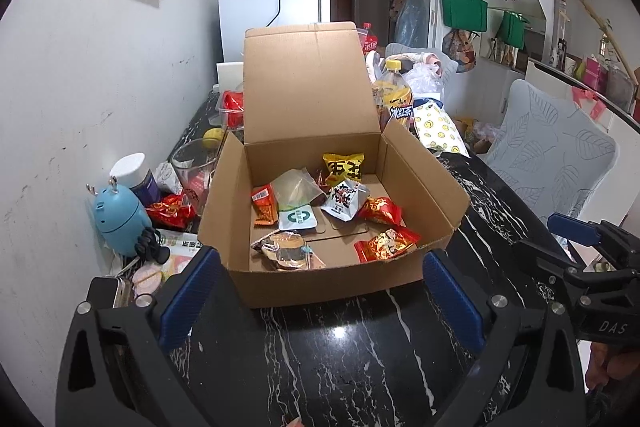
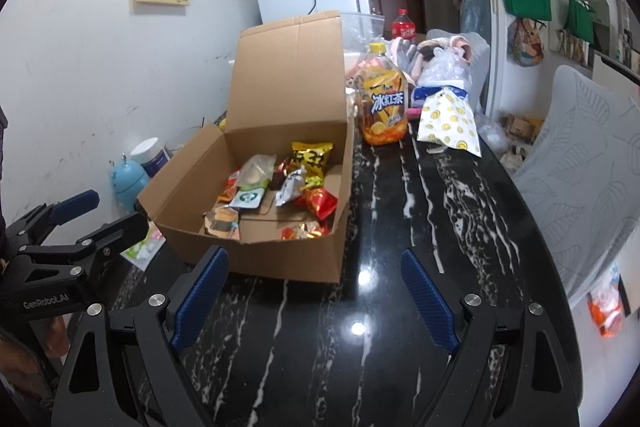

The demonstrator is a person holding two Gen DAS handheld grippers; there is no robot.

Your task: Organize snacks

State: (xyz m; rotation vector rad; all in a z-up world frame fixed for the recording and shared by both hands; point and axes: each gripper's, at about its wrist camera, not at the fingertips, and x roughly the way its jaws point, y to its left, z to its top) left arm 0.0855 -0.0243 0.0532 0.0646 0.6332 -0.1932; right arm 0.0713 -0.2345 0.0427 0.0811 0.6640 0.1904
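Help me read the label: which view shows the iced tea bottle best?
The right wrist view: the iced tea bottle stands unobstructed beside the cardboard box, label facing the camera. In the left wrist view the box's flap hides its lower half.

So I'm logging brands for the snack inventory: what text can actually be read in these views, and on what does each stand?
"冰红茶": label of the yellow-capped drink bottle.
"GenRobot.AI": body of the left gripper, seen from the right wrist.
"DAS": body of the right gripper, seen from the left wrist.
Yellow snack packet in the cardboard box: big black characters, too distorted to read.
Red cola bottle and other wrappers: too small or blurred.
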